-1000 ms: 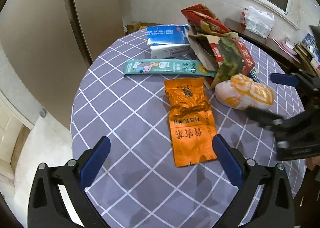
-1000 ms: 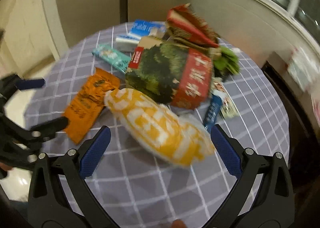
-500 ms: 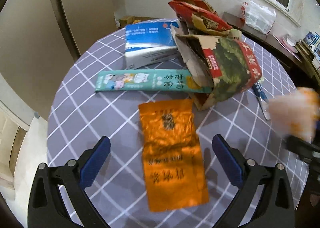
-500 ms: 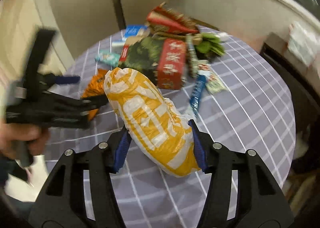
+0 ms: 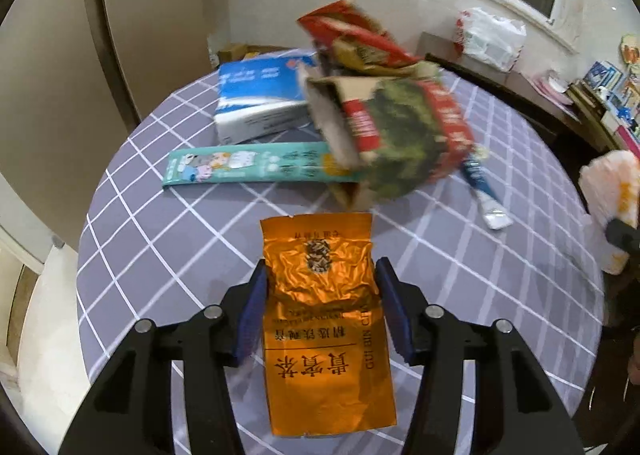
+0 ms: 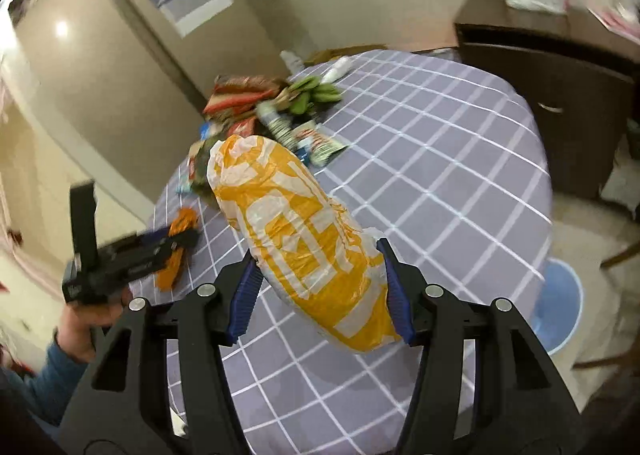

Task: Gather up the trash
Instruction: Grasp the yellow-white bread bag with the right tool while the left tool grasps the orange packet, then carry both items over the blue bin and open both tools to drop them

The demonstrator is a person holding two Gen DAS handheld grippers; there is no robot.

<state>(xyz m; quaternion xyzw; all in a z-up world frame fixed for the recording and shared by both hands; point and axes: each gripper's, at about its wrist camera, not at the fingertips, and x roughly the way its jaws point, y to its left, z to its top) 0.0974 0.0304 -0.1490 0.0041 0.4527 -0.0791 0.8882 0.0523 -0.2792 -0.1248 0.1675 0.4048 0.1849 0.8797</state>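
Observation:
My left gripper [image 5: 318, 311] has closed on an orange foil tea packet [image 5: 324, 331] that lies on the grey checked tablecloth [image 5: 168, 255]; both blue pads touch its edges. My right gripper [image 6: 318, 291] is shut on a yellow and white plastic bag [image 6: 296, 231] and holds it above the table. That bag also shows at the right edge of the left wrist view [image 5: 612, 191]. The left gripper and the packet show at the left in the right wrist view [image 6: 176, 247].
A pile of trash lies at the table's far side: a torn green and red carton [image 5: 400, 135], a red wrapper [image 5: 348, 35], a blue tissue pack [image 5: 260, 95], a teal flat box [image 5: 248, 167], a blue tube [image 5: 480, 187]. A dark cabinet [image 6: 560, 95] stands beyond the table.
My left gripper moved forward over the orange packet and closed on it. My right gripper lifted the yellow bag higher and swung right, away from the pile.

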